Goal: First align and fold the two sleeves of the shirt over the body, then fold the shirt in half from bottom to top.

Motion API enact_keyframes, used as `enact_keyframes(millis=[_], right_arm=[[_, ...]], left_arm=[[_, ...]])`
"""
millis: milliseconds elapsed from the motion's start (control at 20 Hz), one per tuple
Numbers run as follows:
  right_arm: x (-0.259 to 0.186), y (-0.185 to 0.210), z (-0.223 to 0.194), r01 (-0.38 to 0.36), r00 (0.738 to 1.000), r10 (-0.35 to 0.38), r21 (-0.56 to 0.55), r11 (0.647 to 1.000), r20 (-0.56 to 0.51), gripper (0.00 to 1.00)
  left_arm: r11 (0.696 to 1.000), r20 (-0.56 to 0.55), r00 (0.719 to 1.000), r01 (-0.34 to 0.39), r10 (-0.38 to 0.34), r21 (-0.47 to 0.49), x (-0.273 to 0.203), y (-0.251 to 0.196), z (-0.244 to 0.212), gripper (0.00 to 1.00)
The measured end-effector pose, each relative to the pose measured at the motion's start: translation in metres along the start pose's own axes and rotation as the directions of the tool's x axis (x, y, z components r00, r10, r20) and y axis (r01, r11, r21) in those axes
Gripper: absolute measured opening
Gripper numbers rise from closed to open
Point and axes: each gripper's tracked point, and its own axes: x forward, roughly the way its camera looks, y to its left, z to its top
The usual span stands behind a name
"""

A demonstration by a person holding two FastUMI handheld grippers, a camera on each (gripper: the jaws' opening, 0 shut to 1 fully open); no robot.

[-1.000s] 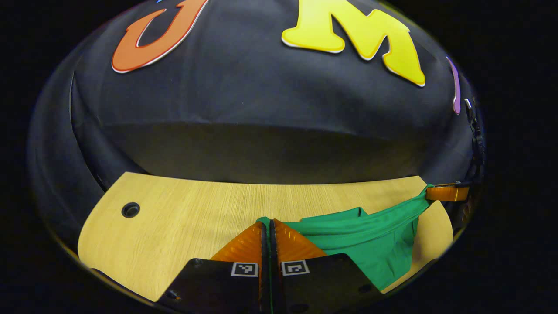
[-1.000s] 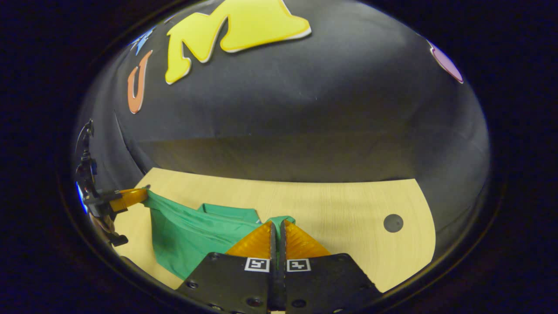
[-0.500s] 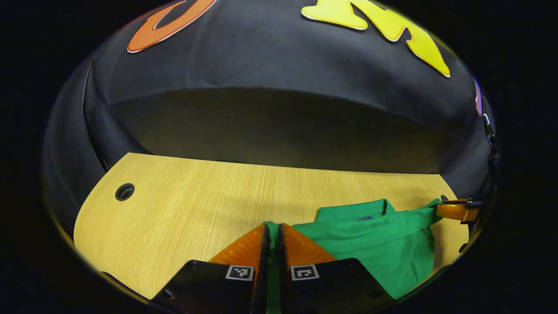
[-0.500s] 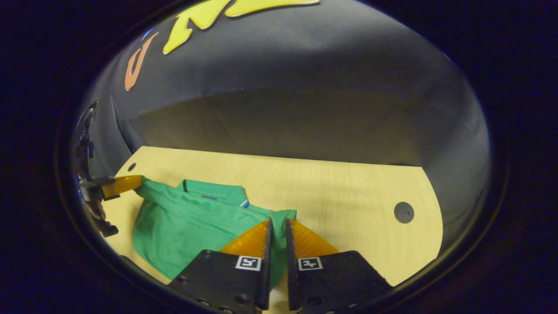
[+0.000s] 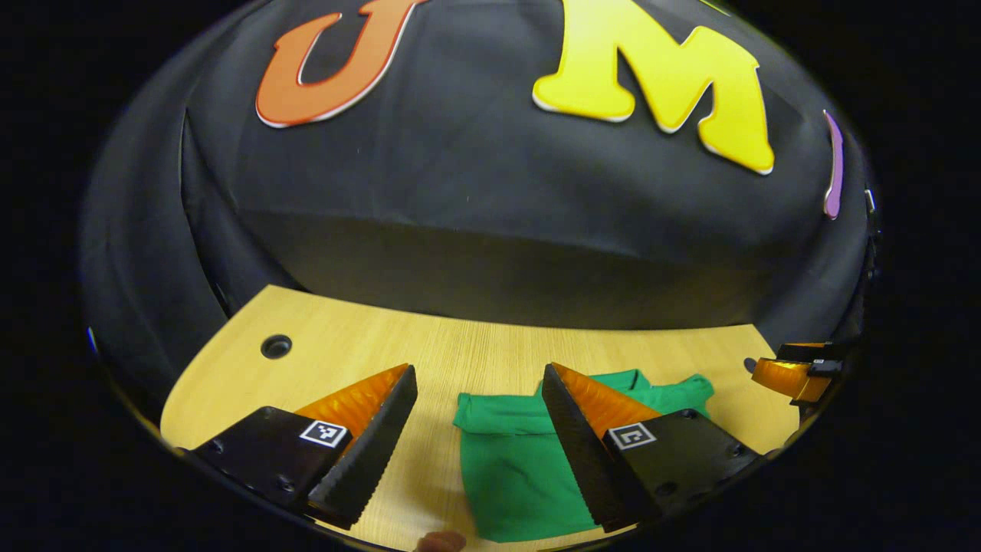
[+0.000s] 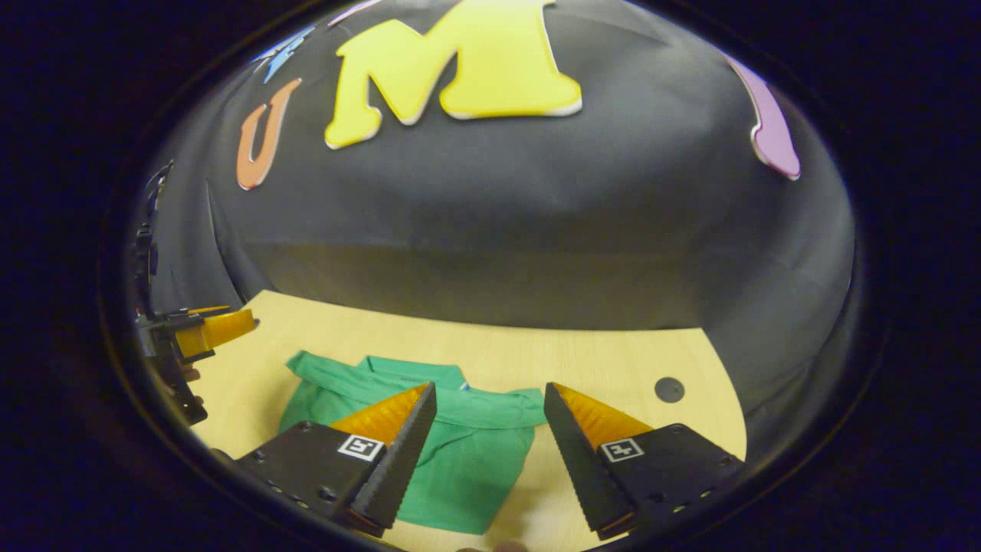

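Observation:
A green shirt (image 5: 513, 452) lies folded on the wooden table (image 5: 460, 353), its collar toward the back wall. In the left gripper view my left gripper (image 5: 479, 376) hangs open above the shirt's left edge, nothing between its fingers. The right gripper shows at that view's right rim (image 5: 793, 374). In the right gripper view the green shirt (image 6: 460, 452) lies flat below my open right gripper (image 6: 490, 391), which hovers over the shirt's right edge. The left gripper appears at the left rim (image 6: 203, 331) of that view.
A round cable hole (image 5: 276, 346) sits near the table's back left corner, and another cable hole (image 6: 669, 389) sits near the back right. The black cloth wall rises right behind the table's far edge.
Both grippers have let go of the shirt's hem and opened wide. The shirt's lower half now lies laid over the upper half, and both grippers have lifted off it.

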Motion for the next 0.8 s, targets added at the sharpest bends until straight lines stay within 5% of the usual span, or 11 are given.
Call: enact_keyframes(millis=[100,350,800], right_arm=[[-0.047,0.013,0.027,0.004,0.996,-0.003,-0.002,1.0,0.088,0.96],[-0.171,0.038,0.073,0.054,0.959,-0.048,-0.016,0.998,0.28,0.96],[-0.326,0.068,0.052,0.026,0.909,-0.033,0.021,0.999,0.417,0.96]], left_arm=[[1.0,0.09,0.996,0.007,-0.008,0.018,-0.045,-0.008,0.041,1.0],[0.997,0.253,0.967,-0.004,-0.017,0.079,-0.159,-0.026,0.102,1.0],[0.996,0.348,0.934,0.075,-0.087,0.048,-0.321,-0.067,0.093,1.0]])
